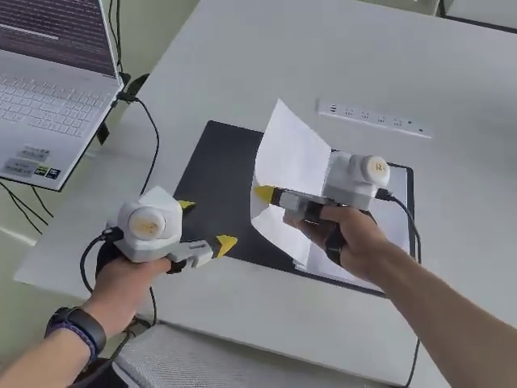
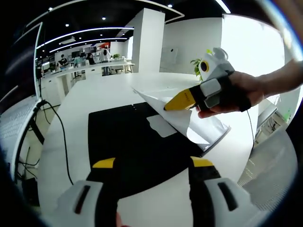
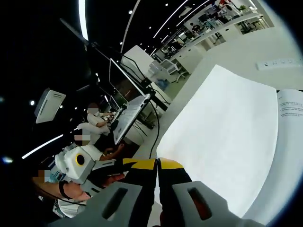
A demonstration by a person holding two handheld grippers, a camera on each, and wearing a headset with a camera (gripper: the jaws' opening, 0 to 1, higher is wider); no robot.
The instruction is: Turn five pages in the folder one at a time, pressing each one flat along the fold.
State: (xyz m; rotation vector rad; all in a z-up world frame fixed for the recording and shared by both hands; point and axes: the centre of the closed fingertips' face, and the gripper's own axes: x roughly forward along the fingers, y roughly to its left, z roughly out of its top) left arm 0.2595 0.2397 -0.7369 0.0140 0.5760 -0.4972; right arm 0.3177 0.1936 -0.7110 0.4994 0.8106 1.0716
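A black folder (image 1: 214,182) lies open on the white table, its left inner cover bare. My right gripper (image 1: 265,194) is shut on the lower edge of a white page (image 1: 291,153), which stands lifted and curved above the fold. The right gripper view has the jaws (image 3: 156,164) closed together on that page (image 3: 227,137), with printed sheets (image 3: 289,109) behind. My left gripper (image 1: 205,224) hovers open at the folder's near left corner, holding nothing. Seen from the left gripper (image 2: 153,163), the black cover (image 2: 132,137) lies ahead and the right gripper (image 2: 182,99) pinches the page (image 2: 156,99).
An open laptop (image 1: 48,89) sits at the far left, with black cables (image 1: 152,129) running past the folder's left side. A white power strip (image 1: 373,120) lies beyond the folder. The table's front edge (image 1: 242,323) is close to my hands.
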